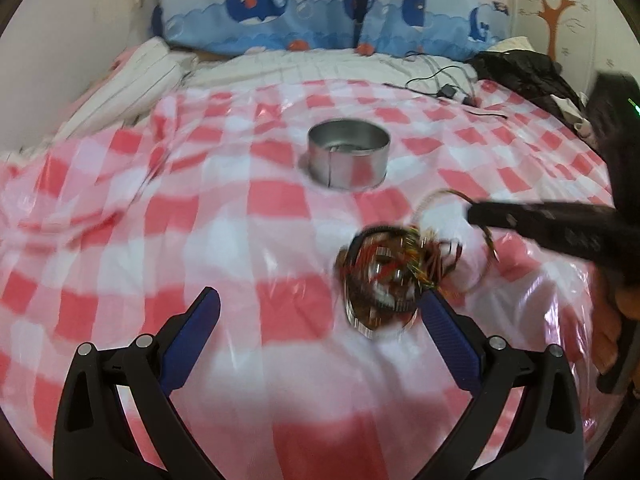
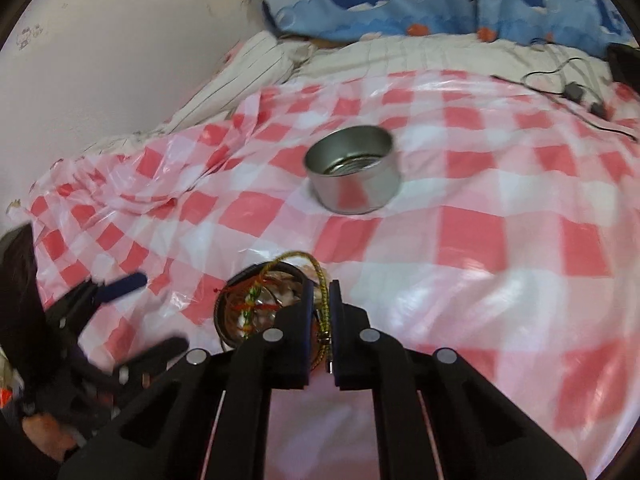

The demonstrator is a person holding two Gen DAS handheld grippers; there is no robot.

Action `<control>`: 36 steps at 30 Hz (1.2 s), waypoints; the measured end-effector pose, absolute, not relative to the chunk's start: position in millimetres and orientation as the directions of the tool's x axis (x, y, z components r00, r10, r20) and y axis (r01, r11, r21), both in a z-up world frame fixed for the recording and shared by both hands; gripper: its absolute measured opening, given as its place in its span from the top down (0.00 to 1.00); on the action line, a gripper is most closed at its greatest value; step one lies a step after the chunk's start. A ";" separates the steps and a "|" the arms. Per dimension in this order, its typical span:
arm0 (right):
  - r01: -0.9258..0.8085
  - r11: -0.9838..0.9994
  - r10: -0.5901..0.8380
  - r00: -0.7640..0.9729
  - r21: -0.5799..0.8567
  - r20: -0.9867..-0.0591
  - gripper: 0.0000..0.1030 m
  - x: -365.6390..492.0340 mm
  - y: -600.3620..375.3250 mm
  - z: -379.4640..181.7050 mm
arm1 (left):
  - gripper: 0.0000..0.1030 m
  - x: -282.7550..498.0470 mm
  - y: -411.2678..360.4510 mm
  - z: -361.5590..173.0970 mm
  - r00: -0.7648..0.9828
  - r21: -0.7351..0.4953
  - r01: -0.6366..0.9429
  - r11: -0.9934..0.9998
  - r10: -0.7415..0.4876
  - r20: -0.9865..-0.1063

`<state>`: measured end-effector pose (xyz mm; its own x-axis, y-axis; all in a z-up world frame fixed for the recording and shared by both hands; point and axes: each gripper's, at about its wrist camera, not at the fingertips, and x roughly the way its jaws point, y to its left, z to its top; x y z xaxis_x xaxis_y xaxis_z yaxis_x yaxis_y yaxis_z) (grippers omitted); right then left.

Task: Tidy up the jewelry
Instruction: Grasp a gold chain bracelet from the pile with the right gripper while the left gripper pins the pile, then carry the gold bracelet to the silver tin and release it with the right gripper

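A red-and-white checked plastic sheet (image 1: 248,216) covers the bed, whale-print pillows (image 1: 260,12) behind, black cable (image 1: 448,88) nearby.

The sheet (image 2: 500,240) over the bed was checked in red and white, glossy where it caught the light. The tin (image 2: 354,170) was plain silver. The cord (image 2: 320,280) was yellow-gold flecked with green, and the tangle of jewelry (image 1: 384,276) showed red, orange and green strands (blurred). The left gripper (image 1: 320,316) was black with 2 blue pads (image 1: 192,328). The pillows (image 1: 320,12) were light blue with dark blue whales. The wall (image 1: 554,12) carried an orange tree.
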<state>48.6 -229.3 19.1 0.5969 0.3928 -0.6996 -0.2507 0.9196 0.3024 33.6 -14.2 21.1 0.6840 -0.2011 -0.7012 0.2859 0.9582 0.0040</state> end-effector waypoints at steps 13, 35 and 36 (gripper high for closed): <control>-0.143 0.949 0.311 0.567 0.281 -0.763 0.92 55.5 -251.7 -2.4 | 0.24 93.9 -32.0 6.0 0.598 -0.076 0.375 0.924 -0.303 -0.742; -0.145 0.965 0.261 0.510 0.218 -0.819 0.91 59.5 -243.9 -19.9 | 0.92 103.9 -16.1 24.3 0.509 -0.339 0.438 0.833 -0.540 -0.670; -0.144 0.965 0.261 0.523 0.217 -0.811 0.91 58.6 -244.9 -17.4 | 0.92 104.0 -15.3 25.0 0.514 -0.339 0.435 0.834 -0.539 -0.667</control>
